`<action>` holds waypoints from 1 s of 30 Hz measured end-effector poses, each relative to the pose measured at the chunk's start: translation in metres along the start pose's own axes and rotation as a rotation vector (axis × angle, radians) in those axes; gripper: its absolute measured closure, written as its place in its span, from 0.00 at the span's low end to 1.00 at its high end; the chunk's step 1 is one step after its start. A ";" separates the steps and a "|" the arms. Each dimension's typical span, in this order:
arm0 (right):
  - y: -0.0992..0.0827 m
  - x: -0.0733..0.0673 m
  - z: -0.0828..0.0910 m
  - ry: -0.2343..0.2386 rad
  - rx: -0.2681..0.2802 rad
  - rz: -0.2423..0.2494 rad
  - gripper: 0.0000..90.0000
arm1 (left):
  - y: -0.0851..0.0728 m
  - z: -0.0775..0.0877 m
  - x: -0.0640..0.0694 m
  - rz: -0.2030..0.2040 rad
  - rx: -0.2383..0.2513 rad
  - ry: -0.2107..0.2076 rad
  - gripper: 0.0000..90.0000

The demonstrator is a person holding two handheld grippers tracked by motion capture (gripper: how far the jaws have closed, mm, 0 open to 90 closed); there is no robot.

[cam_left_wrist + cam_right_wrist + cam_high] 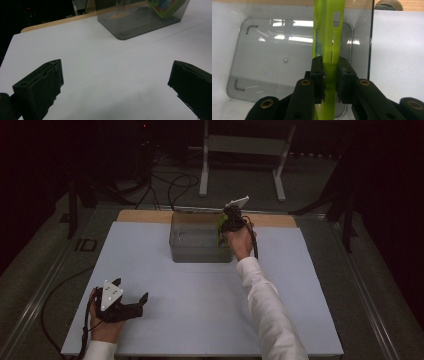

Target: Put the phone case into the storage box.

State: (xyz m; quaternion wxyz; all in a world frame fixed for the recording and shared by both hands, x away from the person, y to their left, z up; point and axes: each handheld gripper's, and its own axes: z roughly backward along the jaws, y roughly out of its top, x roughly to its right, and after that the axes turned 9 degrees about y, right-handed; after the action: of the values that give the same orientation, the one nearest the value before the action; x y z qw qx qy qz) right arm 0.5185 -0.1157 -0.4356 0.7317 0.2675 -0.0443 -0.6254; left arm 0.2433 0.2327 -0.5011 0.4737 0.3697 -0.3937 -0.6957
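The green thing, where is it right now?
The green thing is pinched in the right gripper, hanging inside the clear bin by its right wall, at the far middle of the white table.

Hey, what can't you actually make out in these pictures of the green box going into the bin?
- green box: printed face edge-on in the right gripper view; cut off by the top edge in the left gripper view.
- right gripper: jaws hidden by the hand in the high view.
- clear bin: floor too dim in the high view.
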 end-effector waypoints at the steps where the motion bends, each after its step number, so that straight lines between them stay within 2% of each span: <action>1: 0.000 0.000 0.000 -0.003 0.001 -0.008 0.86 | 0.000 0.000 0.000 0.001 0.000 0.000 0.00; 7: 0.002 0.004 -0.004 -0.010 0.005 -0.031 0.86 | 0.000 0.000 0.000 0.002 0.000 -0.002 0.00; 12: 0.002 0.001 -0.009 -0.046 0.001 -0.015 0.86 | 0.000 0.000 0.000 0.001 0.001 -0.004 0.00; 18: 0.001 0.000 -0.017 -0.053 -0.014 -0.033 0.86 | 0.000 0.000 0.000 0.002 0.000 -0.004 0.00; 30: 0.000 -0.001 -0.018 -0.088 0.021 -0.037 0.85 | 0.000 0.000 0.000 0.003 0.000 -0.004 0.00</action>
State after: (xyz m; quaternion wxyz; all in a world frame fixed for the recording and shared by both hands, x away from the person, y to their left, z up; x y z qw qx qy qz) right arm 0.5255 -0.1084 -0.4505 0.7144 0.2480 -0.0780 -0.6496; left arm 0.2437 0.2329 -0.5012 0.4740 0.3675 -0.3952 -0.6958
